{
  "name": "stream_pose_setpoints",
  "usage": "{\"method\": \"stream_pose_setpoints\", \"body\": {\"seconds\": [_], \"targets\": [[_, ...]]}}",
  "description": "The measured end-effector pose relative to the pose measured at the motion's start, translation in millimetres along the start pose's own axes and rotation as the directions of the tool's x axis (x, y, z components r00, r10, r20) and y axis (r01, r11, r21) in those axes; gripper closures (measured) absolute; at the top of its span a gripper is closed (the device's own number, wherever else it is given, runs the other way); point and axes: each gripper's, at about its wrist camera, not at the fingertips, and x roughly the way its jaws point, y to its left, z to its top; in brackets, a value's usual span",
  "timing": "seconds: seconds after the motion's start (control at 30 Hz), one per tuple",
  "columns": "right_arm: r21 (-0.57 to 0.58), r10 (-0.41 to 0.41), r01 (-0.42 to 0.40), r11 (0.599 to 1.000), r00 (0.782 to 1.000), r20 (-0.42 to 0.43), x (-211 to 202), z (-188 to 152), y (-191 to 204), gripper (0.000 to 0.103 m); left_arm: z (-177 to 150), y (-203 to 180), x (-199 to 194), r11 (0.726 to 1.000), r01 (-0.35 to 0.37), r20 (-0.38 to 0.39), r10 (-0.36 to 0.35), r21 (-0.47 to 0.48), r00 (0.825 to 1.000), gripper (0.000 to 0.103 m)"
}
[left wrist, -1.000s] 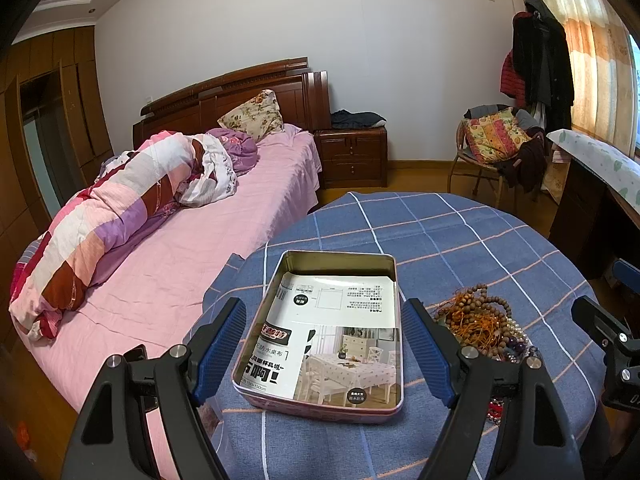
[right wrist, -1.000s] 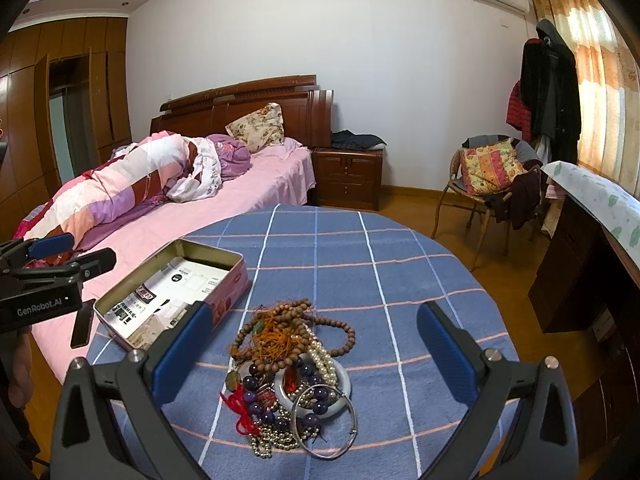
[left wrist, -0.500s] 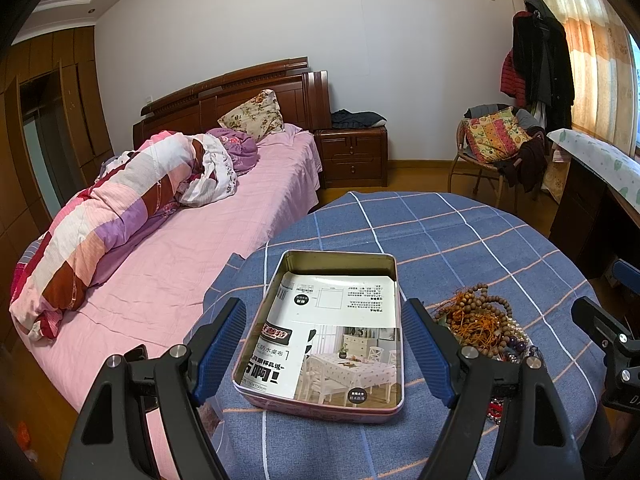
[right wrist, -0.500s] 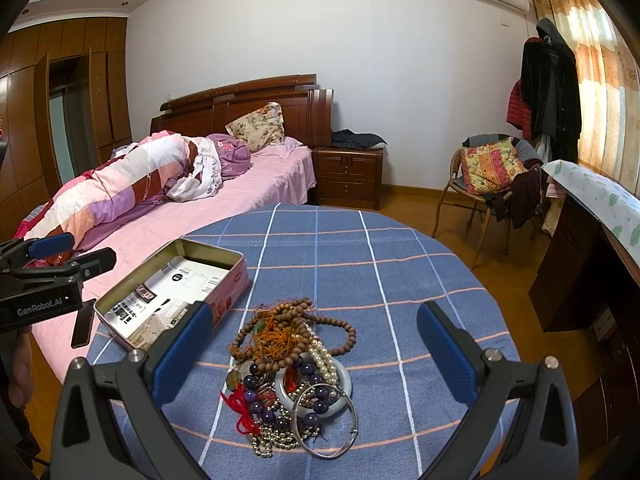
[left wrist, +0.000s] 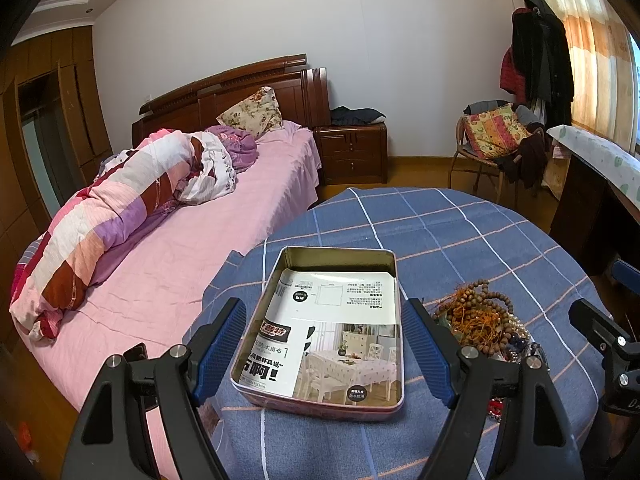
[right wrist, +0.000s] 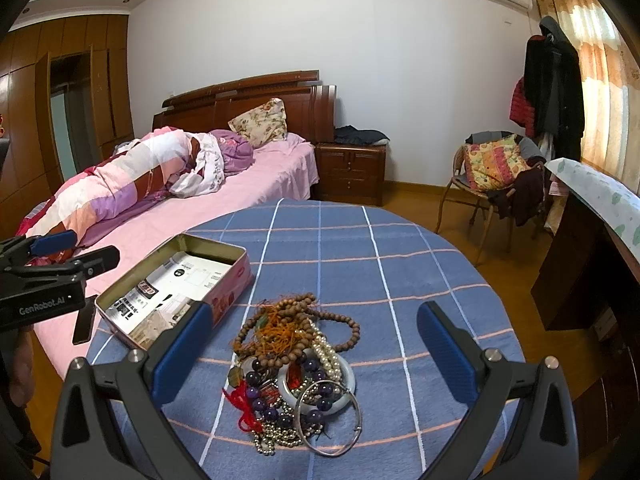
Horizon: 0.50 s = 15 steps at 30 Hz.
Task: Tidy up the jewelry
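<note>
An open pink tin [left wrist: 320,394] [right wrist: 234,280] lined with a printed sheet sits on the round table's left side. A tangled jewelry pile [right wrist: 294,364] [left wrist: 478,320] lies to its right: brown wooden bead strands, pearls, purple beads, a silver bangle [right wrist: 330,420], red thread. My left gripper [left wrist: 324,344] is open and empty, its fingers straddling the tin's near end. My right gripper [right wrist: 312,352] is open and empty, its fingers either side of the pile.
The table has a blue plaid cloth [right wrist: 352,248]. A pink bed [left wrist: 168,248] stands close on the left, a nightstand [right wrist: 350,172] behind, a chair with cushions [right wrist: 494,172] at back right, a dark desk [right wrist: 588,248] at right.
</note>
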Motion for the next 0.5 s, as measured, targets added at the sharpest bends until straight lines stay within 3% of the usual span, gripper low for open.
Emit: {"method": "stream_pose_setpoints", "body": {"seconds": [0.37, 0.5], "targets": [[0.005, -0.003, 0.003, 1.000, 1.000, -0.015, 4, -2, 2, 0.000, -2, -4, 6, 1.000, 0.002, -0.016, -0.002, 0.000, 1.000, 0.023], [0.005, -0.010, 0.010, 1.000, 0.999, -0.034, 10, -6, -8, 0.000, -5, -6, 14, 0.999, 0.036, -0.047, -0.037, -0.025, 0.998, 0.023]]}}
